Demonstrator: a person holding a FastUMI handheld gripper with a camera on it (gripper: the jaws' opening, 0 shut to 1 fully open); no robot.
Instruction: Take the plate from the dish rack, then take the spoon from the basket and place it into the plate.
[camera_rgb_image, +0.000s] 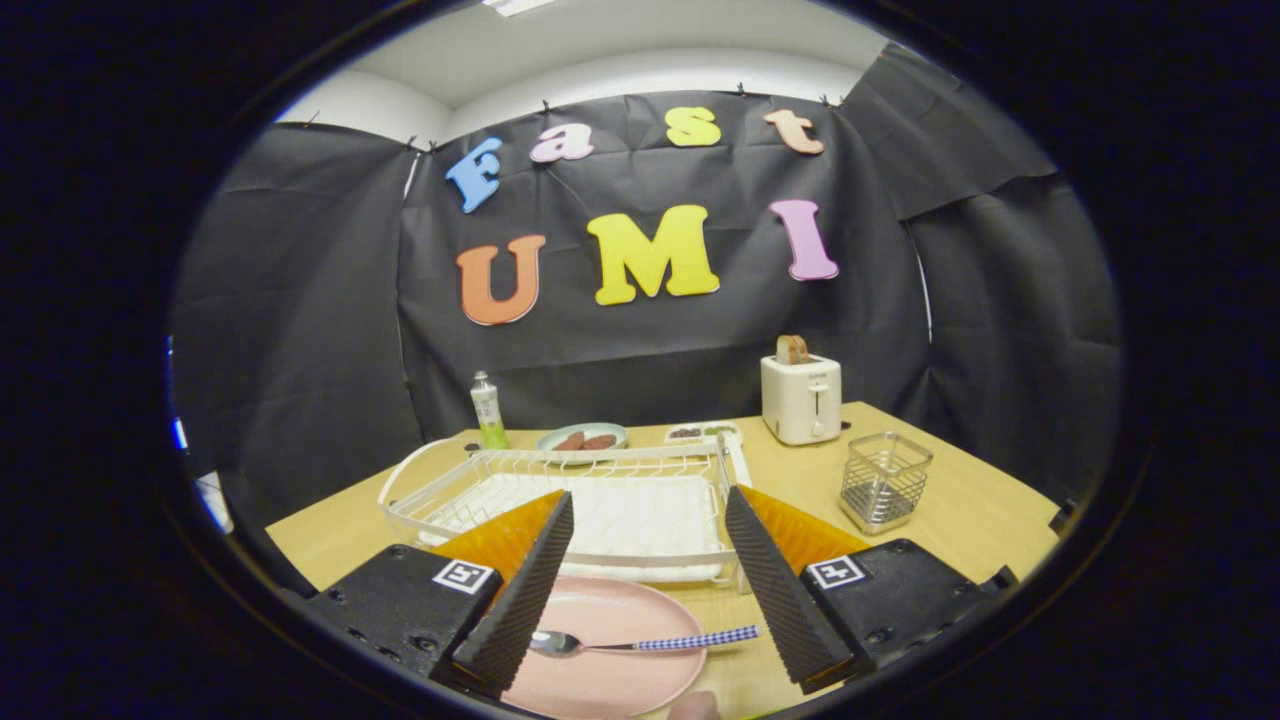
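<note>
A pink plate (610, 610) lies on the wooden table just in front of the white dish rack (590, 500), between my fingers. A spoon (640, 644) with a blue-checked handle lies across the plate, its bowl by my left finger (520, 600) and its handle tip reaching towards my right finger (785, 600). My gripper (650, 640) stands open above the plate, and neither finger presses on the spoon. The wire basket (883, 482) stands beyond my right finger, with nothing visible inside it.
A white toaster (800, 397) with a slice of bread stands at the back right. A green bottle (487, 410), a teal plate with food (582, 438) and a small white tray (703, 432) sit behind the rack. Bare table (960, 520) lies right of the basket.
</note>
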